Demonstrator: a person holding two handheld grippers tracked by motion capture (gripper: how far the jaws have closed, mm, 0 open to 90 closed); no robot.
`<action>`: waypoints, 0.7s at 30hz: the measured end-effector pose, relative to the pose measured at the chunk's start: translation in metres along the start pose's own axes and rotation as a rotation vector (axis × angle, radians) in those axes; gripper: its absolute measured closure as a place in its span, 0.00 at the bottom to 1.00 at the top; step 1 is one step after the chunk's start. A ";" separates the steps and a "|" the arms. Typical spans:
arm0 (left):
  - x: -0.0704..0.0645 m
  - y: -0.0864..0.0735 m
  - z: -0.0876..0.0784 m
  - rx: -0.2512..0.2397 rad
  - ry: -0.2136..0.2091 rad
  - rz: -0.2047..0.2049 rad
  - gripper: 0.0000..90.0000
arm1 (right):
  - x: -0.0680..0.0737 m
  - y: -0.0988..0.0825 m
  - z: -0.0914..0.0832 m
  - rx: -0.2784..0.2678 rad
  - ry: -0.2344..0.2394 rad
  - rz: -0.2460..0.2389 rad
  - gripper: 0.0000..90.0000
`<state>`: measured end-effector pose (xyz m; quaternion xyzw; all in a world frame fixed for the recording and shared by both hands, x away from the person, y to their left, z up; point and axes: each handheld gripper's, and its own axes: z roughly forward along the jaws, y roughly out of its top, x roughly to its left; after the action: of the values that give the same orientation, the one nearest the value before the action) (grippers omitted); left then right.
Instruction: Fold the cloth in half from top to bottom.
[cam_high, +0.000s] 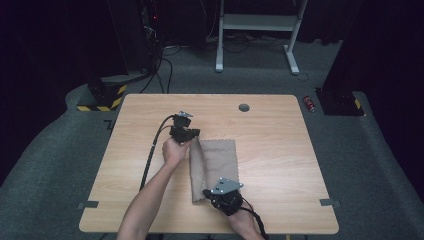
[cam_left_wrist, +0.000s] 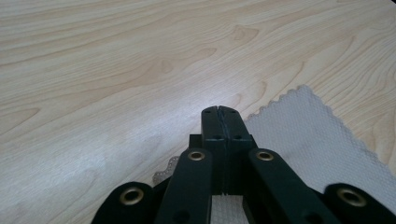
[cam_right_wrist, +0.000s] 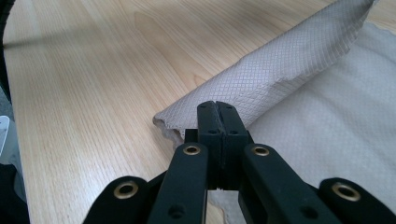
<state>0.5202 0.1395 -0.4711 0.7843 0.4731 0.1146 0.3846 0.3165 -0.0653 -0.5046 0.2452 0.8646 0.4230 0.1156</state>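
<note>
High view: the left hand-held gripper (cam_high: 192, 136) sits at the far left corner of a beige cloth (cam_high: 220, 162) near the middle of a pale wooden bench (cam_high: 150, 115). Its two black jaws are pressed fully together. In the left gripper view the left hand-held gripper (cam_left_wrist: 219, 112) shows its closed jaws above the scalloped edge of the cloth (cam_left_wrist: 317, 140), which also lies under them; whether fabric is pinched between the pads cannot be told.

The right hand-held gripper (cam_high: 207, 194) is at the near left corner of the cloth, by the near edge of the bench. In the right gripper view the right hand-held gripper (cam_right_wrist: 217, 108) also has its jaws fully together, their tips against a raised fold of the cloth (cam_right_wrist: 280, 70). Whether they clamp the fabric cannot be told here either.

The left strip of the cloth is lifted and rolled over toward the right between the two grippers, forming a long fold that runs from far to near. The remaining cloth lies flat on the bench to the right of that fold.

A small round grey grommet (cam_high: 244, 107) sits in the bench surface, far from the cloth. A red can (cam_high: 309, 103) lies on the grey carpet beyond the far right corner of the bench. No container stands on the bench.
</note>
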 end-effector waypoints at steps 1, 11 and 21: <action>-0.002 0.001 0.001 0.000 -0.004 0.002 1.00 | -0.001 -0.001 -0.001 -0.002 -0.002 -0.001 1.00; -0.009 0.003 0.010 -0.001 -0.017 0.003 1.00 | -0.010 -0.013 -0.016 -0.002 -0.039 0.025 1.00; -0.028 0.016 0.023 0.000 -0.038 0.044 1.00 | -0.015 -0.023 -0.032 0.005 -0.077 0.033 1.00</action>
<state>0.5282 0.1006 -0.4695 0.7965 0.4484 0.1084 0.3910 0.3085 -0.1071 -0.5034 0.2758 0.8564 0.4130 0.1410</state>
